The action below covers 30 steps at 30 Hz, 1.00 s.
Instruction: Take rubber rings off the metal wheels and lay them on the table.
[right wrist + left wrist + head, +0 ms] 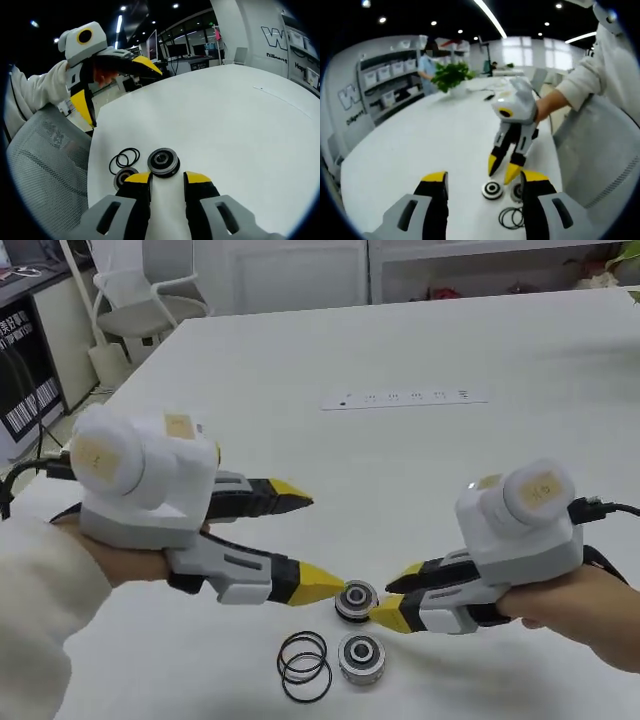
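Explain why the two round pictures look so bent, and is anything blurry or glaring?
Head view: even, soft light, only faint shadows under the wheels on the white table, all sharp. Left gripper view: fisheye bows the table edge and shelves; windows glare white. Right gripper view: same bowing, dark ceiling with bright lamp spots; rubber rings look crisp.

Open-plan office or lab workspace. Evidence: large white table (pixel 500 350) with a power strip (pixel 405 398) toward its far edge; white chair (pixel 150 295) beyond its far left corner; potted plant (pixel 451 75) on it; shelves (pixel 390 80) of storage bins; monitors (pixel 175 50); ceiling light strips (pixel 490 17).
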Motion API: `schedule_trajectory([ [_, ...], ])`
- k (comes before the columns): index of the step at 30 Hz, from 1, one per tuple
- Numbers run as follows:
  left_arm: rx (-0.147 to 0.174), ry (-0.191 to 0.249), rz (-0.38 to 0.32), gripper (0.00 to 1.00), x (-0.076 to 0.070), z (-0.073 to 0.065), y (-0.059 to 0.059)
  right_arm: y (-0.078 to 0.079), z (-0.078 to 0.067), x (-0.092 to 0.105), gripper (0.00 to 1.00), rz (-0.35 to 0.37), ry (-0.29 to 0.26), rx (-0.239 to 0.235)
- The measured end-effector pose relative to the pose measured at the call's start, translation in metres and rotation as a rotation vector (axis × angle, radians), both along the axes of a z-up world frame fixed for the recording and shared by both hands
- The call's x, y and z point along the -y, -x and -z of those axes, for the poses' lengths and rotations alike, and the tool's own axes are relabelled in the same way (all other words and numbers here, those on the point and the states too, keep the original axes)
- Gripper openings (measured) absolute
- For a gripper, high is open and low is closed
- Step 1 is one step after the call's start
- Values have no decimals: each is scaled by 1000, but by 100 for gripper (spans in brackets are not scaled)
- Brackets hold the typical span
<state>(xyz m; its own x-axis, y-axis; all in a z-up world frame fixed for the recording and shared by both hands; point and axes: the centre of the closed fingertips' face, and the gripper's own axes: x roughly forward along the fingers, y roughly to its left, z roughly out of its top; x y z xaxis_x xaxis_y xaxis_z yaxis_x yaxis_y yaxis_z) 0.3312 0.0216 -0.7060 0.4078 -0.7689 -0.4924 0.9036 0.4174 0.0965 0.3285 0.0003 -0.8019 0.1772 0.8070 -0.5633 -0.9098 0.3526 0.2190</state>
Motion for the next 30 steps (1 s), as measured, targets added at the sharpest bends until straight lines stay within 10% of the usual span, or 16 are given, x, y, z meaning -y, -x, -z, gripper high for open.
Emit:
schedule_trajectory([
  [8,3,-90,17,56,9,29,-17,1,2,-1,21,-11,4,9],
  [30,-44,-73,-5,33,11,74,-7,4,6,-3,17,-47,11,48],
])
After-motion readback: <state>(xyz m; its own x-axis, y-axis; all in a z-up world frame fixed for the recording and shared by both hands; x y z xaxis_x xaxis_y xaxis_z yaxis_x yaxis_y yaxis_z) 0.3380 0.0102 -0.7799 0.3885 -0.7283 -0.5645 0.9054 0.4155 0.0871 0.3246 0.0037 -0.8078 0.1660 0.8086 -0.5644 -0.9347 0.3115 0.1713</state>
